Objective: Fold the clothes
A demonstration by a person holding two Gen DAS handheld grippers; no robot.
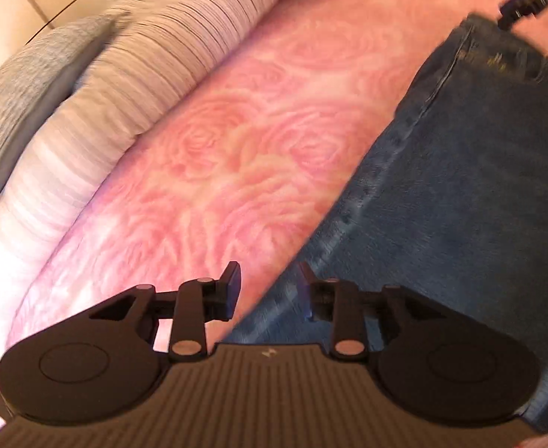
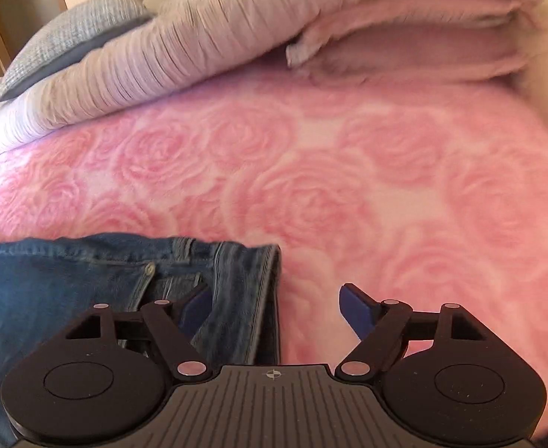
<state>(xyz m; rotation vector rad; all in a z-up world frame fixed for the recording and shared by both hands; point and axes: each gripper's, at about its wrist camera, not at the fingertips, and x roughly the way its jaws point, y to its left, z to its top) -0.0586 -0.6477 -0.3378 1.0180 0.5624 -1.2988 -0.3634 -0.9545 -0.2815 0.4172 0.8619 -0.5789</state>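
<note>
One pair of blue jeans (image 2: 87, 283) is spread flat on a bed covered by one pink rose-patterned blanket (image 2: 348, 171). Two tools are seen. The left tool (image 1: 270, 291) is held over the edge of the jeans (image 1: 460, 194), where denim meets blanket (image 1: 214, 156); its pads are set apart with nothing clamped between them. The right tool (image 2: 275, 308) is held above the waistband end of the jeans, its pads spread wide and empty. One folded striped duvet (image 2: 206, 37) and one grey pillow (image 2: 68, 33) are seen along the far side of the bed.
</note>
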